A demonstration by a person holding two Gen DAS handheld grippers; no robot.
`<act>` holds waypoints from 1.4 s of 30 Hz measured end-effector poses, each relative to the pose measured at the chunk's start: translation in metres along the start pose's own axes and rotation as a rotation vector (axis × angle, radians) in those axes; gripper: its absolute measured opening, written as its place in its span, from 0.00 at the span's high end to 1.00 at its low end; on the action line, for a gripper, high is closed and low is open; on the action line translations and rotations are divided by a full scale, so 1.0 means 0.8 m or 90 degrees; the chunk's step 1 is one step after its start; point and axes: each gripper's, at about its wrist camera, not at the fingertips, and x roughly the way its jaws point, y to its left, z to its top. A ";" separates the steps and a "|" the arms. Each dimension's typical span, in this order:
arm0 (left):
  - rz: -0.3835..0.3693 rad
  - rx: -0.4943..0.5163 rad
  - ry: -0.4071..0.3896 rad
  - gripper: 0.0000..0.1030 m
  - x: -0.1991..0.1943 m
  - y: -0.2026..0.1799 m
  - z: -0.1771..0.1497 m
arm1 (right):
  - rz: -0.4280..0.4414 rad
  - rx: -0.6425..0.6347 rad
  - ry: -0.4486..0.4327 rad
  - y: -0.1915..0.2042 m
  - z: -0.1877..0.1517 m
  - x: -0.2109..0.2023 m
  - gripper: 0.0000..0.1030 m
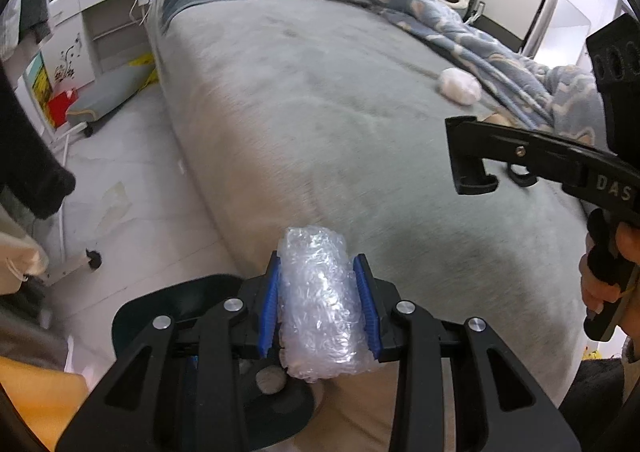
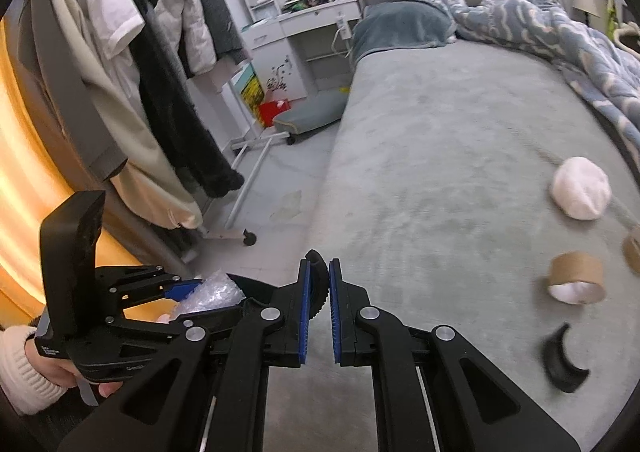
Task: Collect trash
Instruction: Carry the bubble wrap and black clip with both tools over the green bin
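Bubble wrap [image 1: 320,304], rolled into a clear crinkly wad, sits clamped between the blue pads [image 1: 269,308] of my left gripper [image 1: 320,308], held over the near edge of the grey bed [image 1: 320,112]. Below it, on the left, I see the dark rim of a bin [image 1: 168,304] on the pale tiled floor.

My right gripper [image 2: 319,304] has its jaws pinched on a small black curved piece [image 2: 320,284] with a ribbed edge that stands up between the pads. From the left wrist view this gripper hangs over the right part of the bed.

On the bed cover to the right lie more scraps: a white crumpled ball [image 2: 581,188] farther off, a brown cardboard tape core [image 2: 576,276] nearer, with something white in its opening, and a black curved fragment [image 2: 562,360] nearest, blurred. Another brown ring is cut off at the right edge; I cannot tell what it is.

A blue patterned quilt [image 2: 560,28] is bunched along the far right side. Clothes [image 2: 132,64] hang on a rack at the left.
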 end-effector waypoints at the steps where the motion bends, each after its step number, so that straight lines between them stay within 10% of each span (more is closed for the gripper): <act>1: 0.002 -0.001 0.005 0.63 0.001 0.004 -0.002 | 0.003 -0.003 0.004 0.005 0.001 0.005 0.91; 28: 0.027 -0.091 0.200 0.60 0.032 0.149 -0.097 | 0.082 -0.082 0.118 0.141 0.005 0.143 0.91; 42: 0.023 -0.121 0.176 0.27 0.005 0.204 -0.114 | 0.066 -0.095 0.207 0.165 -0.020 0.214 0.91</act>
